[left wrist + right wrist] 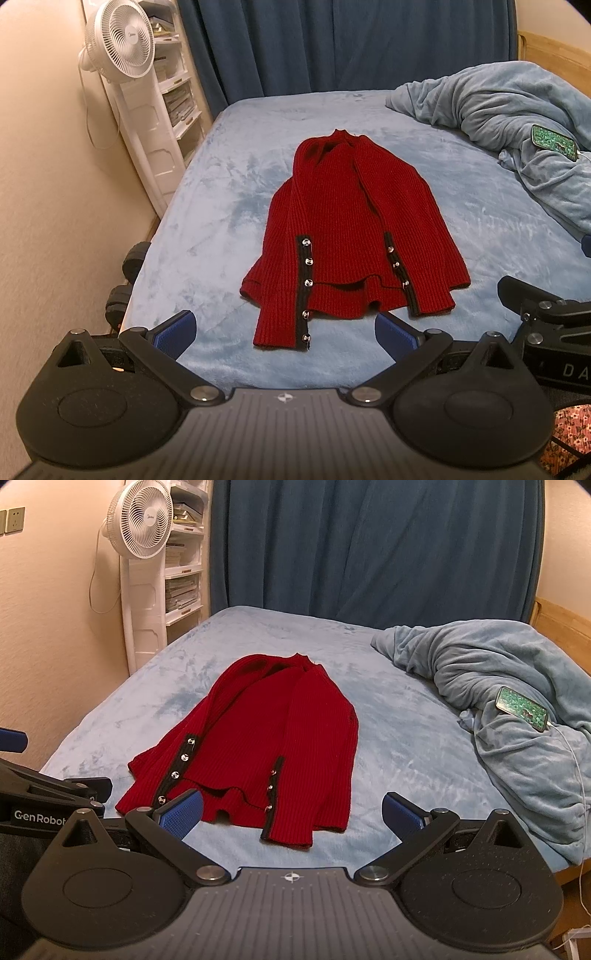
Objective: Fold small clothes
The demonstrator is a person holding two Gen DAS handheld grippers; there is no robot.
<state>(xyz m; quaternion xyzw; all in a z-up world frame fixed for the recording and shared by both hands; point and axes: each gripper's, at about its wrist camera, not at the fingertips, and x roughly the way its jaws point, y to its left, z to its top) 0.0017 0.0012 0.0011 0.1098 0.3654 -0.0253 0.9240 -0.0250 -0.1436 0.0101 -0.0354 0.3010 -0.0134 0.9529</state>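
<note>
Left wrist view showed me one red cardigan (351, 236) lying on the bed (207, 206), both sleeves already laid in over the body, cuffs toward me, so I judged the sleeve step done and the crosswise fold of the body next. My left gripper (284, 330) and right gripper (291, 812) both hovered just short of the hem, fingers spread and holding nothing; the next move called for each to pinch a hem corner and carry it up to the collar. I counted one cardigan, two grippers, one blanket (517, 686), one phone (521, 708) and one fan (118, 38).
</note>
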